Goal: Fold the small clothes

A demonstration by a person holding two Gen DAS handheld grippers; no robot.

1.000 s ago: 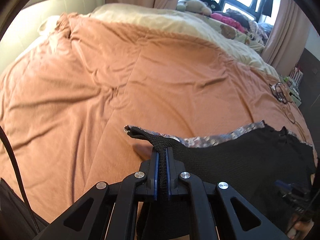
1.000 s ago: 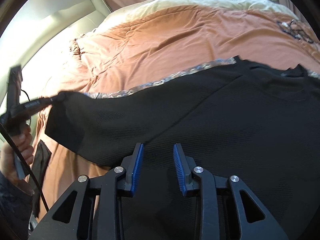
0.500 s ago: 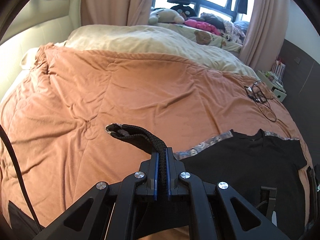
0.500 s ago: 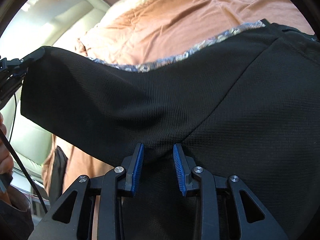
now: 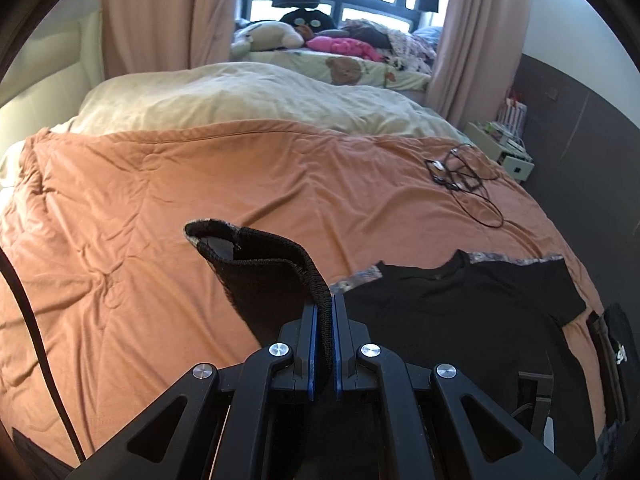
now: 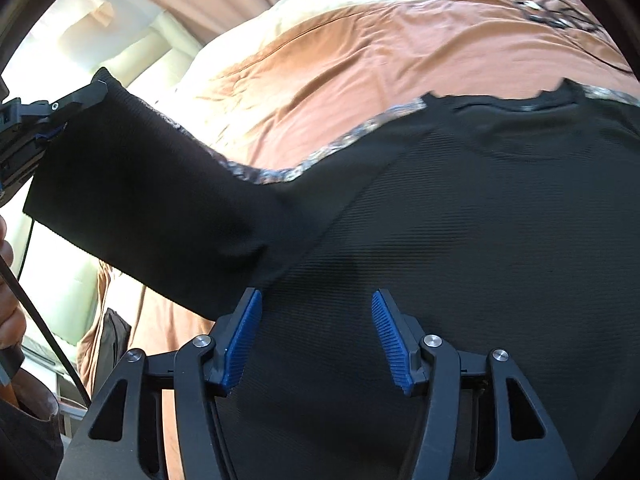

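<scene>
Black T-shirt (image 5: 460, 312) spread near bed's (image 5: 200, 184) near right corner; one sleeve (image 6: 132, 208) lifted, pinched in left hand-held gripper (image 5: 325, 320). Right hand-held gripper (image 6: 316, 336) held over shirt body, jaws opening, nothing gripped

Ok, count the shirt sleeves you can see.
2. One sleeve is lifted, pinched in the left gripper; the other sleeve lies flat on the orange bedspread at the shirt's far side.

Orange duvet (image 5: 200, 184) bare at left; tangled cables (image 5: 464, 176) obstruct far right corner
</scene>
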